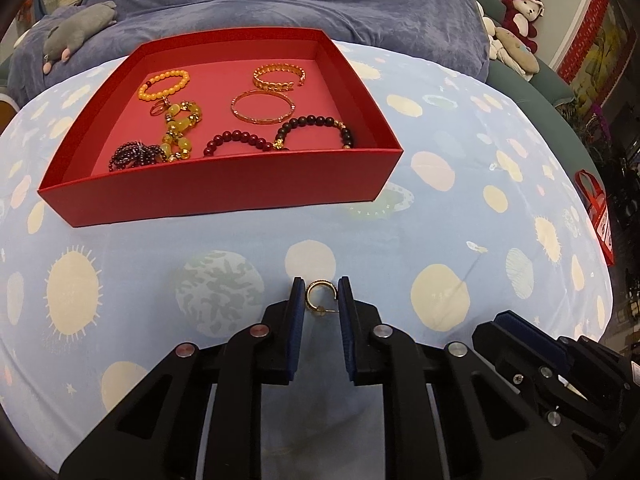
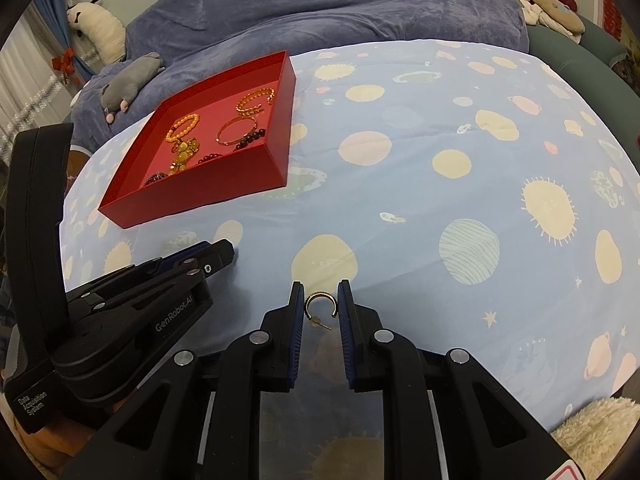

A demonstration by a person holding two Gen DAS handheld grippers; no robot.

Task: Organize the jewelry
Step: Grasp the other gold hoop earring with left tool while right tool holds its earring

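A red box on the blue patterned cloth holds several bracelets and bangles; it also shows in the right wrist view at the left. My left gripper is shut on a small gold hoop earring, held between its blue pads low over the cloth, in front of the box. My right gripper is shut on a second gold hoop earring, to the right of the left gripper's body. The right gripper's fingers show at the lower right of the left wrist view.
A blue velvet blanket is heaped behind the box with a grey plush toy on it. More plush toys sit at the far right. A fluffy cream item lies at the near right edge.
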